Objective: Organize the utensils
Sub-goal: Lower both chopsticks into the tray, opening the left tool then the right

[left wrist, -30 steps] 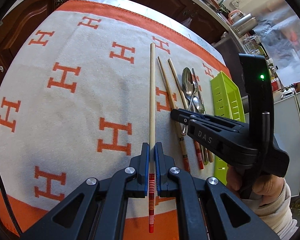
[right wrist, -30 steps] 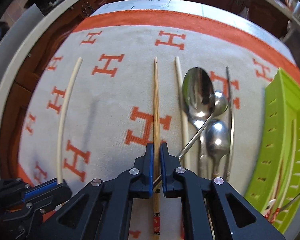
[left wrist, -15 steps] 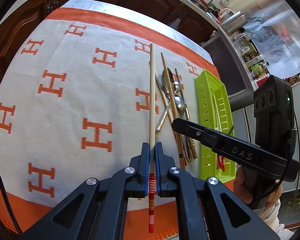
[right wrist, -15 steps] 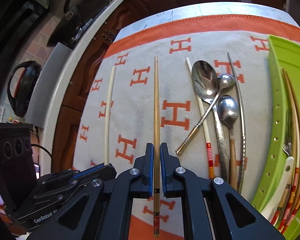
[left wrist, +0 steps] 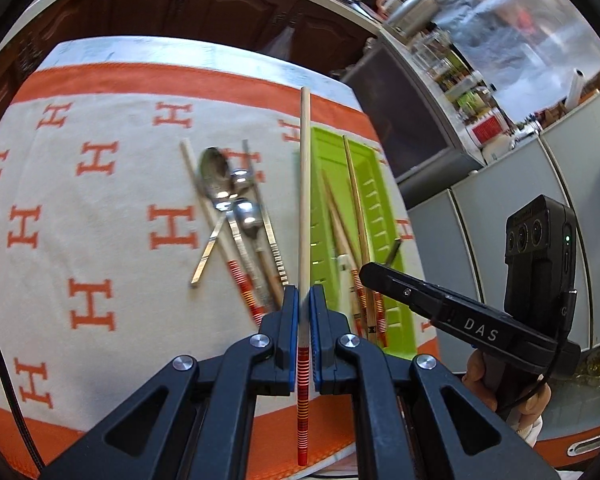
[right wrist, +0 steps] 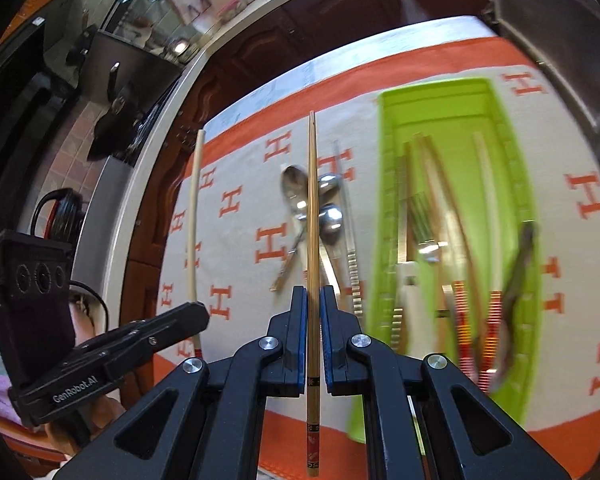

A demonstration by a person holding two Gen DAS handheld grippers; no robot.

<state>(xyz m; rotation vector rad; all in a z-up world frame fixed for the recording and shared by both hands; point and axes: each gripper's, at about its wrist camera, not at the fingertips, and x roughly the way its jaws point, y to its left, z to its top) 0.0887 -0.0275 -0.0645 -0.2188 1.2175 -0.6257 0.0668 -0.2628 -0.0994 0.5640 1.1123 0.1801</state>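
My left gripper (left wrist: 304,300) is shut on a pale chopstick (left wrist: 305,184) with a red-striped end, held in the air by the left edge of the green tray (left wrist: 374,184). My right gripper (right wrist: 313,300) is shut on a brown bamboo chopstick (right wrist: 312,208), held above the spoons (right wrist: 332,216) left of the green tray (right wrist: 516,184). The right gripper also shows in the left wrist view (left wrist: 370,274), over the tray's near end. The left gripper and its pale chopstick (right wrist: 193,216) show in the right wrist view at far left. Spoons (left wrist: 220,184), a pale chopstick and a metal utensil lie on the cloth.
The white cloth with orange H marks (left wrist: 100,220) covers the table. The green tray holds several chopsticks (right wrist: 444,216), a fork and other utensils. Dark wooden cabinets (left wrist: 204,4) stand behind the table; grey cabinets and a cluttered counter (left wrist: 480,128) are to the right.
Both grippers have lifted their chopsticks higher and moved right, toward the green tray. The right gripper's chopstick is now over the spoons; the left one's is beside the tray.
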